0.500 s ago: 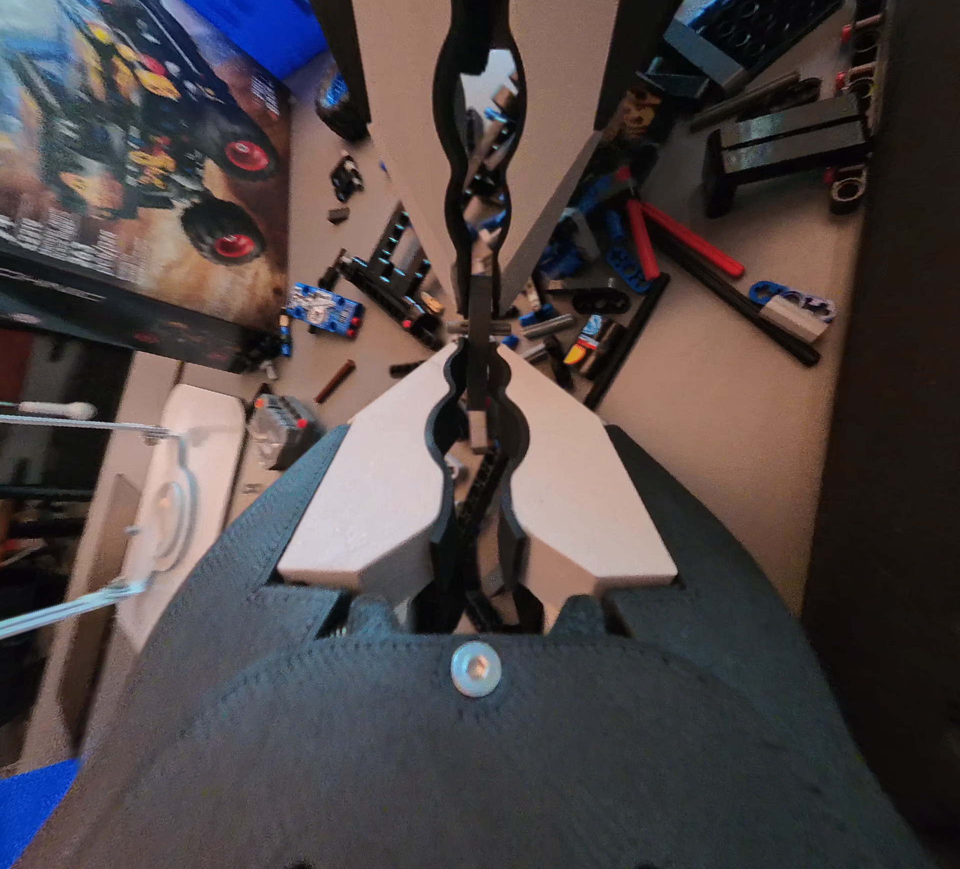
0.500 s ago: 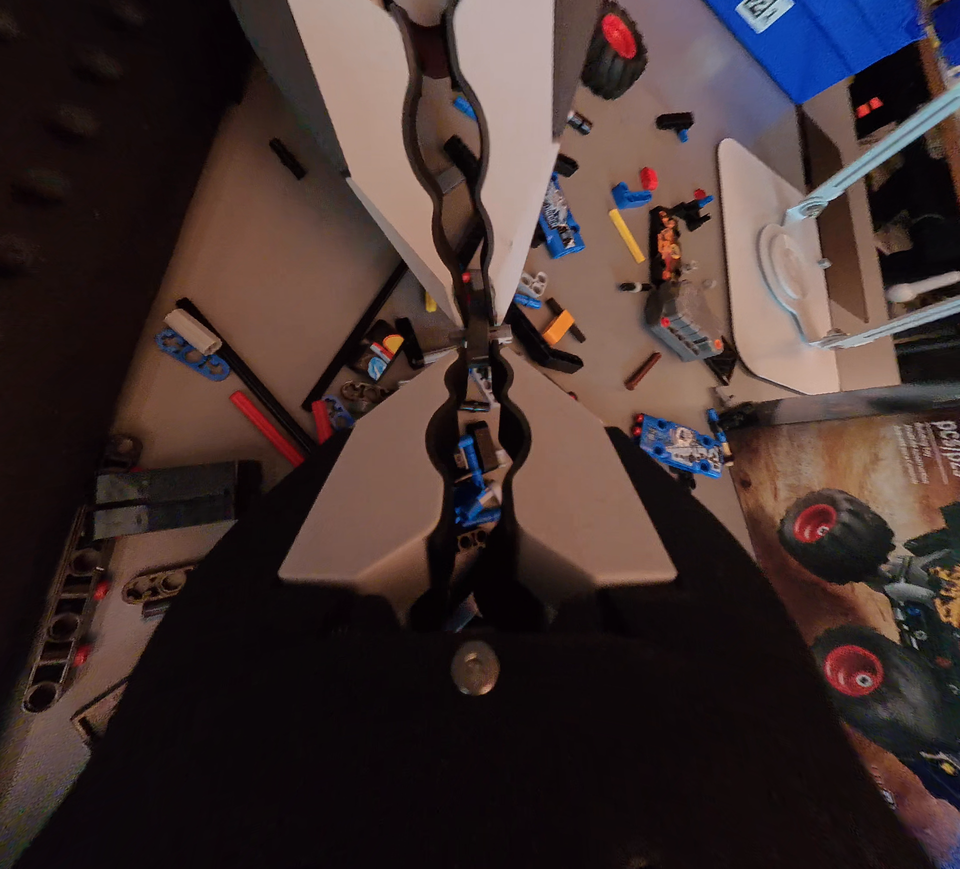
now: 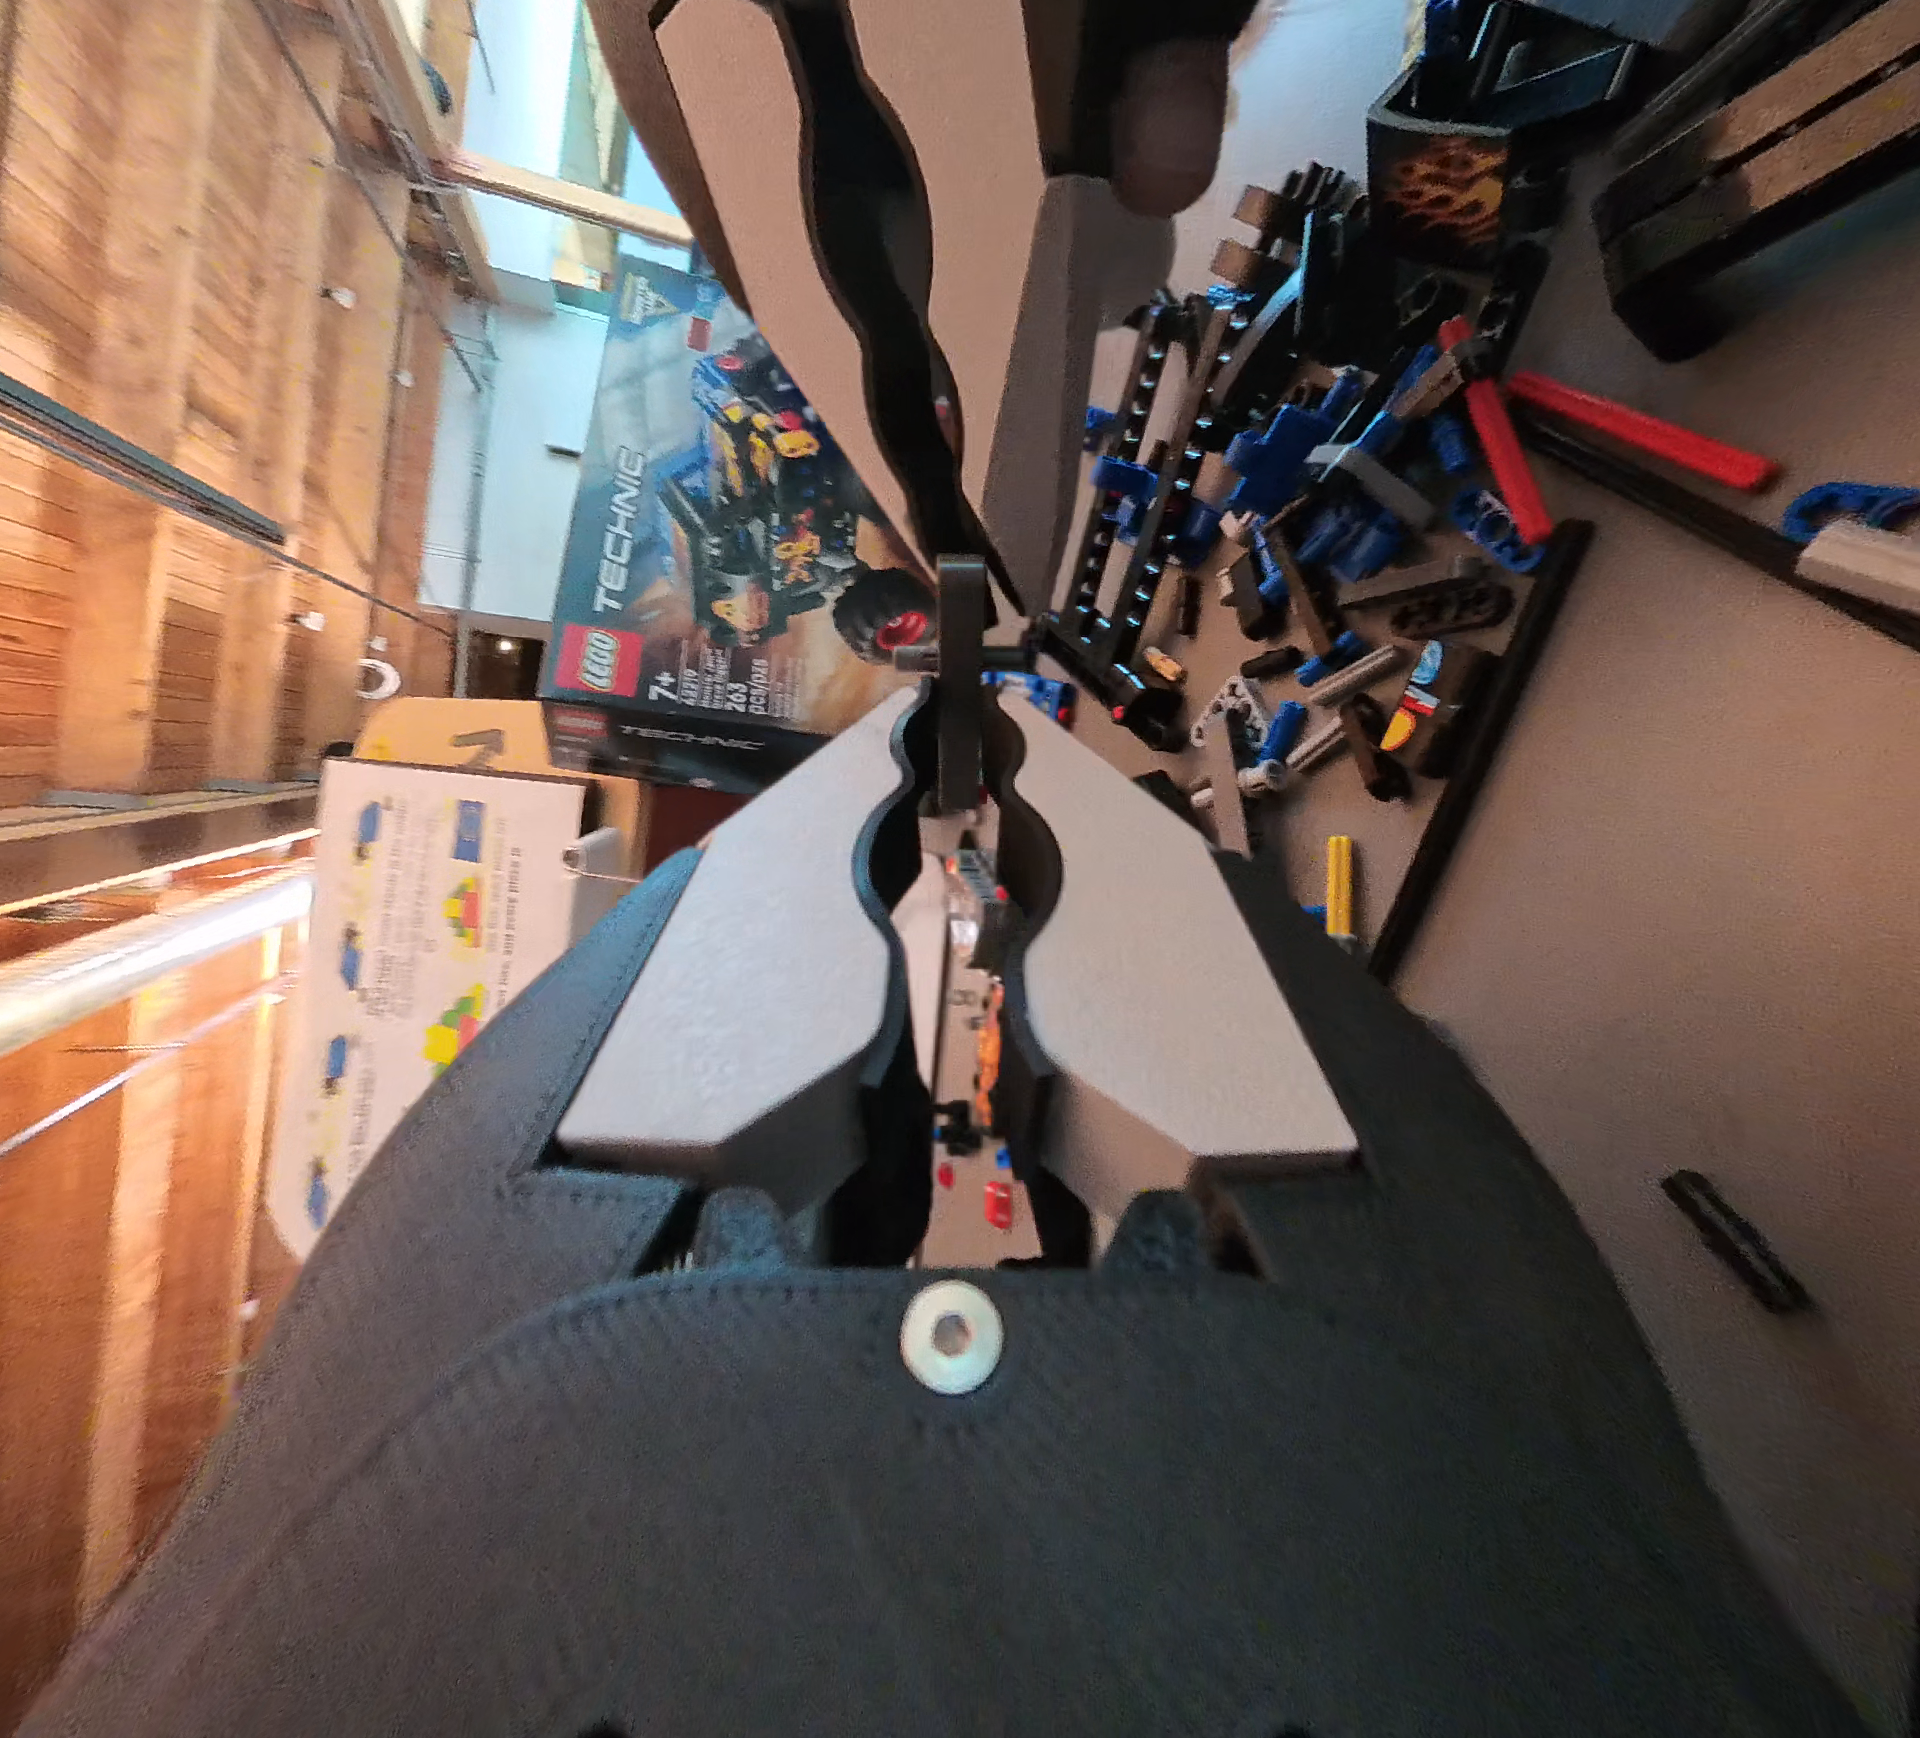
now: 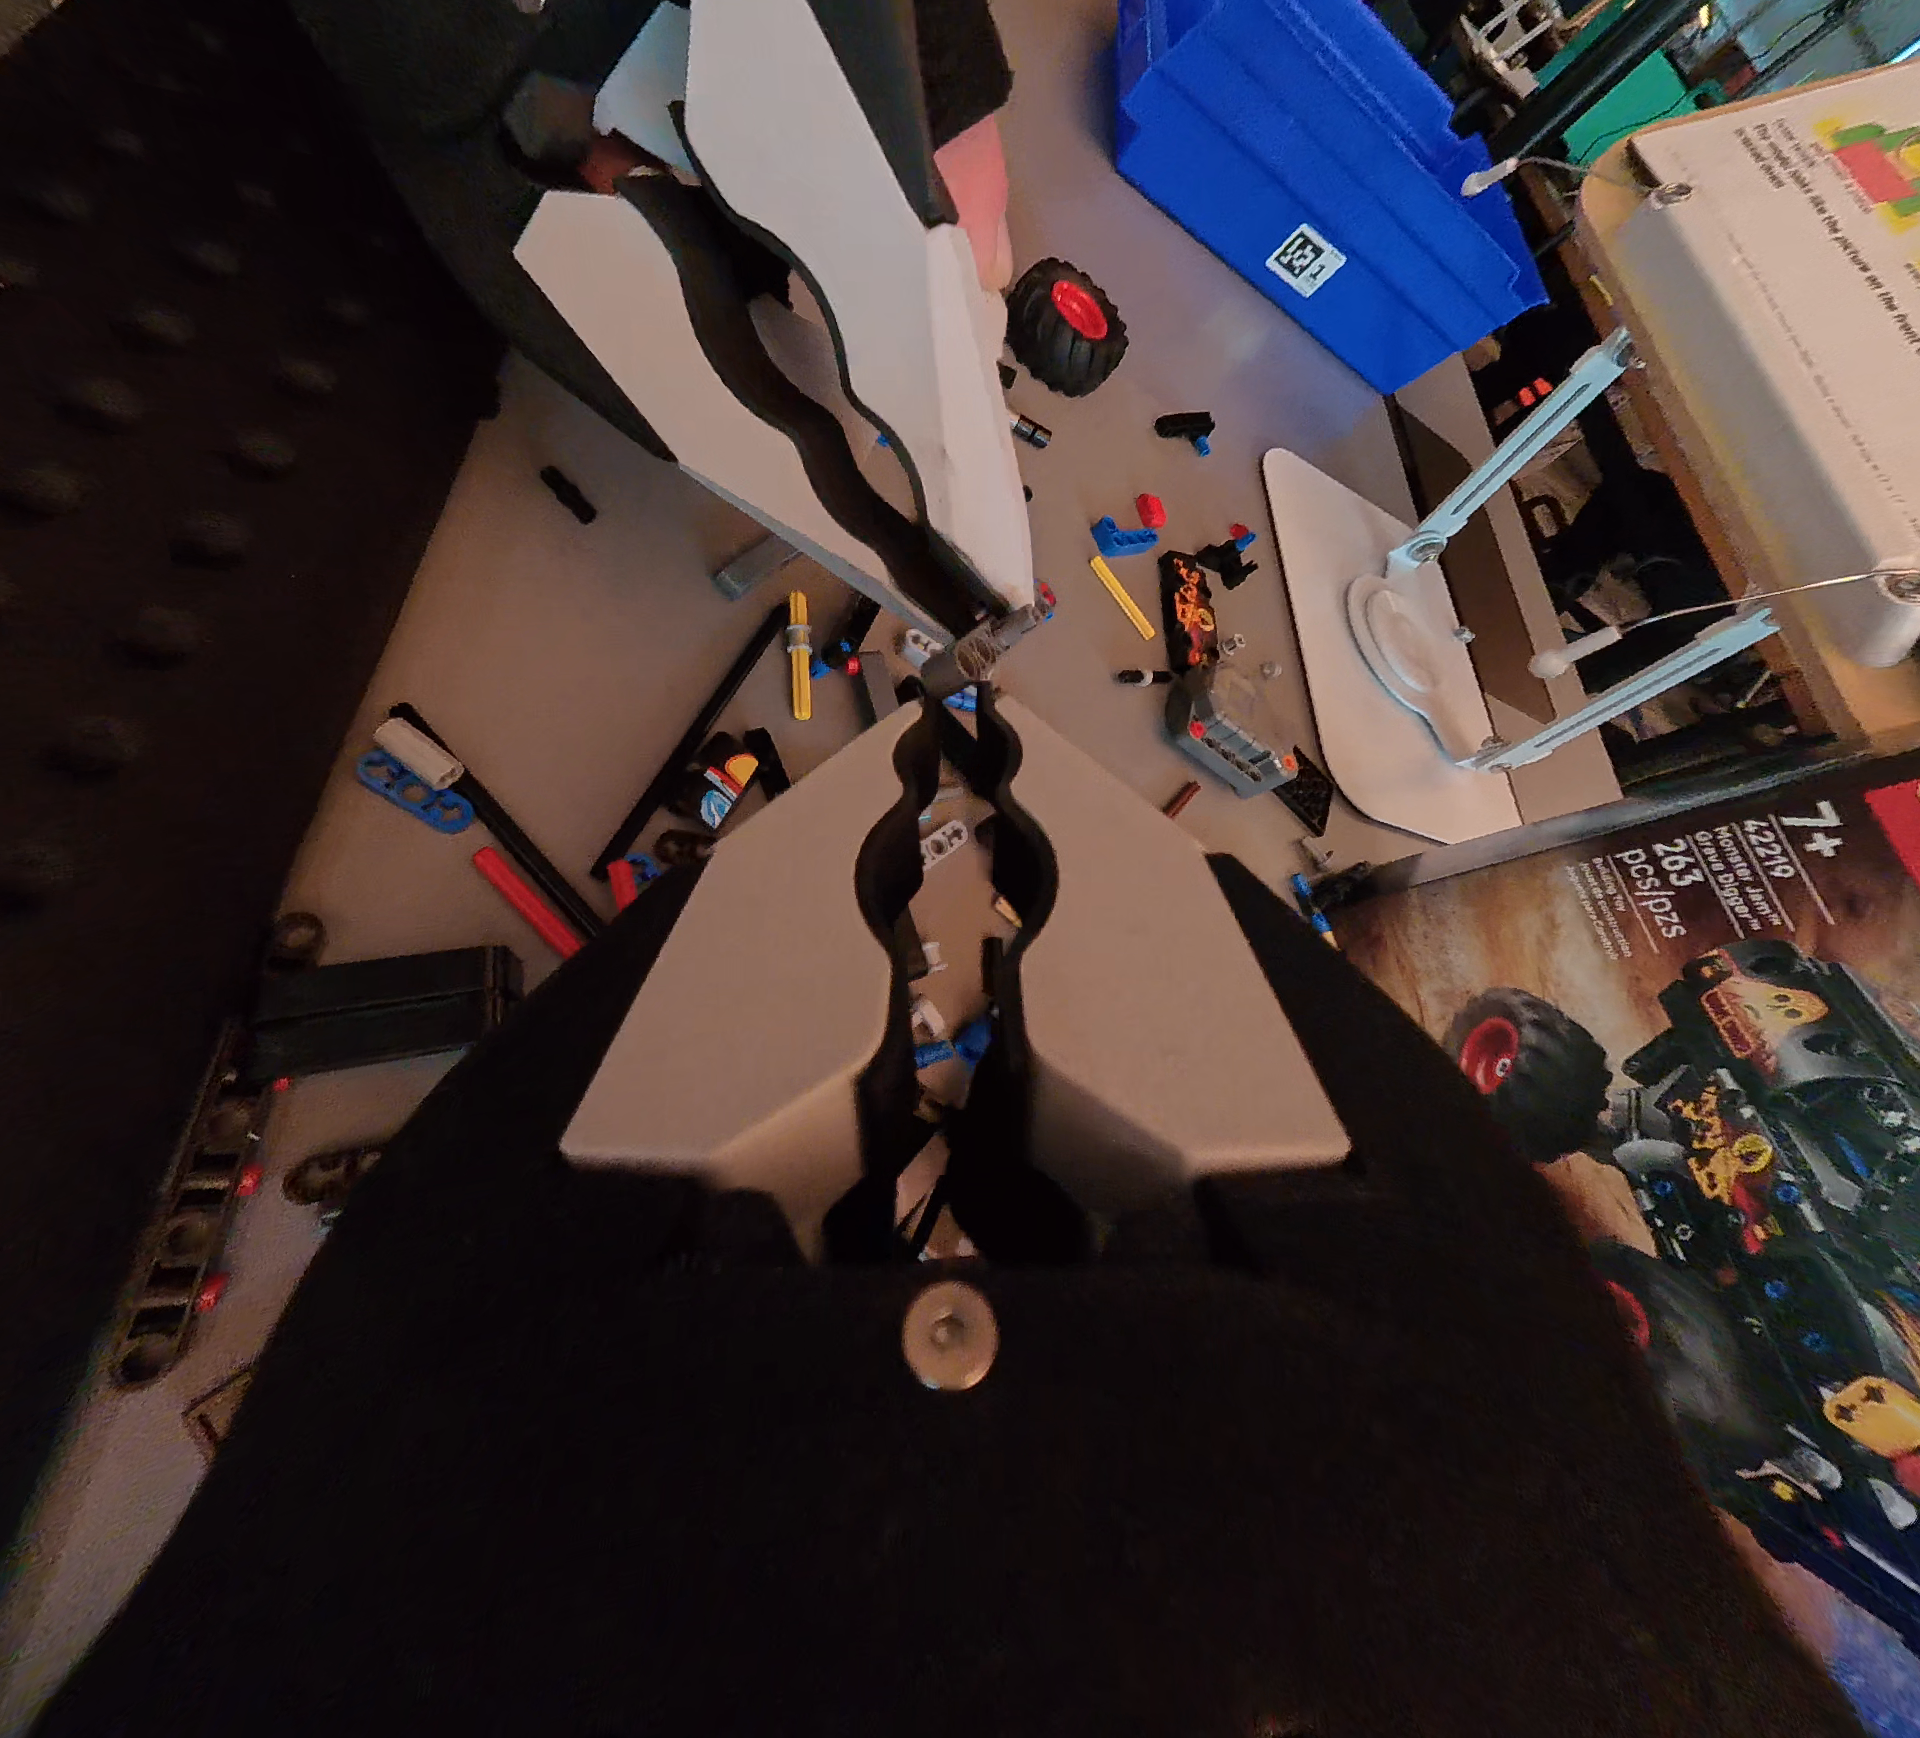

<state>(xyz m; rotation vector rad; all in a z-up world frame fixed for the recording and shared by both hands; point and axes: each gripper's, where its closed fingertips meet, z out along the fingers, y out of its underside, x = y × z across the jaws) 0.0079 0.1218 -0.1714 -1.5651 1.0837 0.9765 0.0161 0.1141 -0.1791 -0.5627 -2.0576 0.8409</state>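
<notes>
Above the table (image 3: 1621, 857), the left hand-held gripper (image 3: 958, 732) pinched a black beam (image 3: 958, 680); the right hand-held gripper (image 4: 961, 701), tip to tip, clamped its grey pin (image 4: 982, 644).

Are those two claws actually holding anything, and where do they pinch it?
The left hand-held gripper pinches a black beam at its lower end; the right hand-held gripper pinches a grey pin.

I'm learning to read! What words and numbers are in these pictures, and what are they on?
I won't copy writing, only where it stands.
Toy box: large print.
Instruction sheet: small, blurred lines.
Blue bin: coded sticker, no words.
</notes>
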